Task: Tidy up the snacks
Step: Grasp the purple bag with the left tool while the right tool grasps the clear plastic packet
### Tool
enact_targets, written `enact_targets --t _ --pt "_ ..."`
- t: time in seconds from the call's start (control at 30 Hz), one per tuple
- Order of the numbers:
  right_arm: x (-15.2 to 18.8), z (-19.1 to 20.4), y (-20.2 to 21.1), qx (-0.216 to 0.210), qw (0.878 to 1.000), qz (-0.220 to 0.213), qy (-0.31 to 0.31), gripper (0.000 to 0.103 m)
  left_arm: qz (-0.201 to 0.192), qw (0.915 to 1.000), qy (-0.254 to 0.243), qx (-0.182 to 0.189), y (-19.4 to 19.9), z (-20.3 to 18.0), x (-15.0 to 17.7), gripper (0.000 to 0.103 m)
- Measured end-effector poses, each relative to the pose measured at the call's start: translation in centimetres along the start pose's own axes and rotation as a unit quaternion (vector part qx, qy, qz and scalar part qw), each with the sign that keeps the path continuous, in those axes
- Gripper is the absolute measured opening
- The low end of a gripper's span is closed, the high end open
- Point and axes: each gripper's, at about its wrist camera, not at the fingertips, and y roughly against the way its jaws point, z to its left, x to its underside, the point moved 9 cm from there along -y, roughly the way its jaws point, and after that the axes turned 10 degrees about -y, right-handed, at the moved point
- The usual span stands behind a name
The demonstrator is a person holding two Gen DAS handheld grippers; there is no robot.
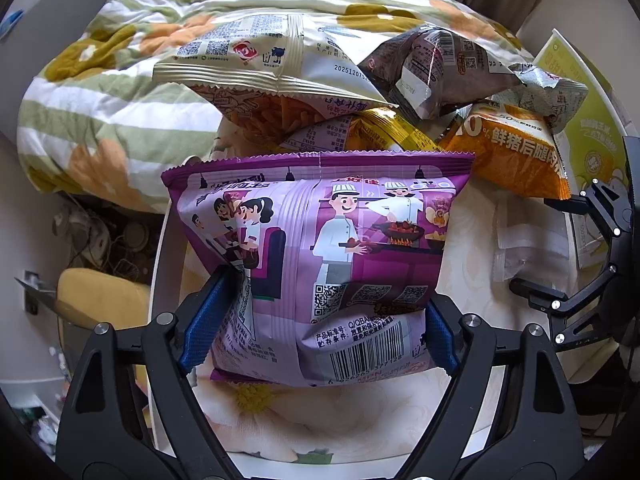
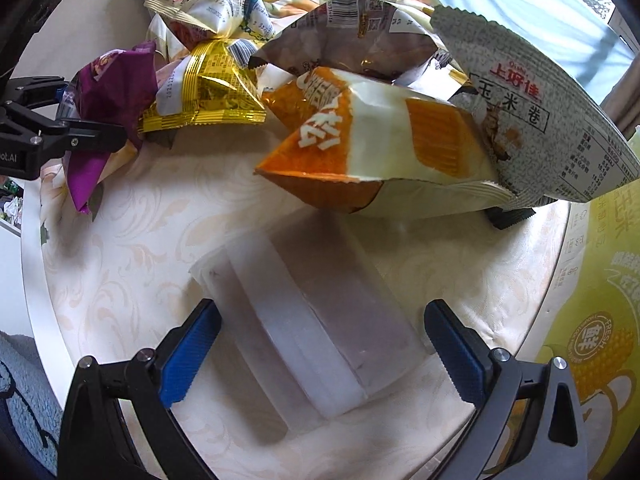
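A purple snack bag (image 1: 320, 240) printed with cartoon chefs stands between the blue pads (image 1: 208, 320) of my left gripper (image 1: 332, 290), which press into its lower sides, so it is shut on the bag. From the right wrist view the same purple bag (image 2: 108, 92) shows at the far left. My right gripper (image 2: 323, 306) is open and points down over a clear plastic packet (image 2: 312, 320) lying flat on the table, with the pads either side of it. Behind lie an orange bag (image 2: 360, 140), a yellow bag (image 2: 208, 92) and a grey bag (image 2: 540, 112).
The round table carries a cream patterned cloth (image 2: 120, 240) with a white rim. A brown bag (image 2: 352, 28) and a white bag (image 1: 260, 64) lie in the pile at the back. A yellow-green carton (image 2: 592, 320) stands at the right edge. A flowered quilt (image 1: 100, 80) lies beyond.
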Motion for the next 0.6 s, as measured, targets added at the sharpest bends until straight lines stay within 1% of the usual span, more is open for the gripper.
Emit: enact_targets --t 0.1,0.17,0.2,0.27,0.37,0.47,0.6 --pt "0.0 -0.2 -0.1 -0.007 1.0 0.0 0.003 0.1 0.002 1.0 0.0 0.003 0.2 -0.4 0.6 0.083" --pt "0.0 -0.1 -0.1 -0.021 1.0 0.002 0.002 0.085 0.003 1.0 -0.001 0.002 0.3 -0.5 0.8 0.082" --pt "0.0 0.5 -0.4 -0.027 1.0 0.002 0.004 0.082 0.003 1.0 0.0 0.003 0.4 -0.5 0.9 0.082" --pt "0.1 1.1 -0.2 -0.028 1.0 -0.004 0.012 0.067 0.002 1.0 0.003 0.004 0.5 -0.5 1.1 0.081" --pt "0.3 1.9 0.1 -0.031 0.999 -0.009 0.009 0.063 0.001 1.0 0.005 0.005 0.7 -0.4 1.2 0.079" --pt "0.0 2.5 0.2 -0.031 0.999 -0.011 -0.006 0.061 -0.004 0.9999 0.005 0.01 1.3 -0.3 1.1 0.074" --pt "0.5 3.7 1.0 -0.041 0.999 -0.013 -0.025 0.061 -0.003 0.9999 0.004 0.016 1.6 -0.2 1.4 0.072"
